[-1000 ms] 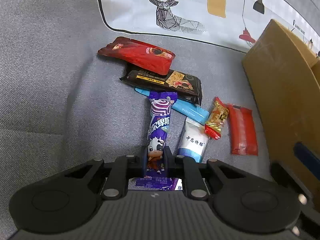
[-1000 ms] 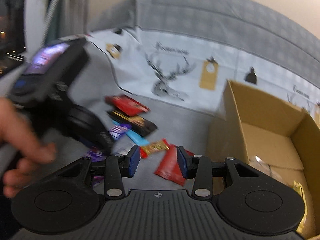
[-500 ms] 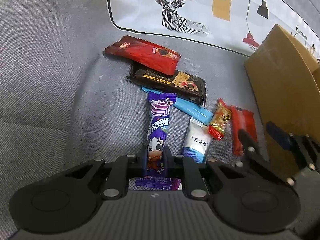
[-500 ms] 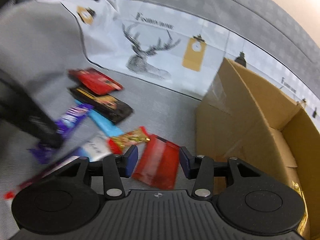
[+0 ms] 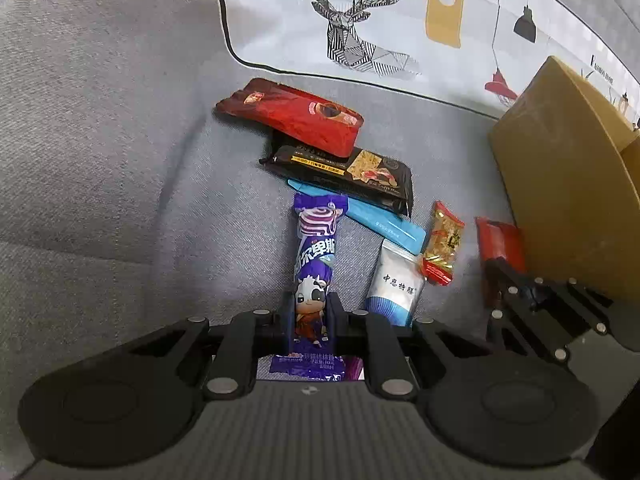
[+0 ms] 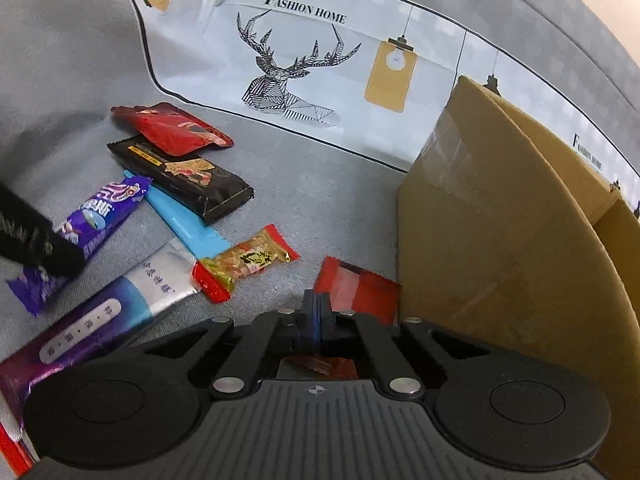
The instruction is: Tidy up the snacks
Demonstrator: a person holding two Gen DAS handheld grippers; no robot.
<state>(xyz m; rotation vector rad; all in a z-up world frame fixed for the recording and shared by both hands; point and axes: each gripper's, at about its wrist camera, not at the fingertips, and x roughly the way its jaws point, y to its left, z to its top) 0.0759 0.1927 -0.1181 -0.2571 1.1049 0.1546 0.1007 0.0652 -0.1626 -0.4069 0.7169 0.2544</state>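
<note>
My left gripper is shut on the lower part of a purple candy bar with a cartoon cow, which lies lengthwise on the grey sofa seat. From the right wrist view, the same purple bar shows at the left under a black finger. My right gripper has its fingers pressed together across the near edge of a flat red packet. That packet lies right beside the cardboard box. In the left wrist view the right gripper sits low over the red packet.
Other snacks lie in a loose row: a red pouch, a black bar, a blue stick, a white and blue sachet and a gold and red candy. A deer-print cloth covers the sofa back.
My right gripper came down and in toward the box side, settled over the red packet and closed its jaws. The left gripper and purple bar stayed put.
</note>
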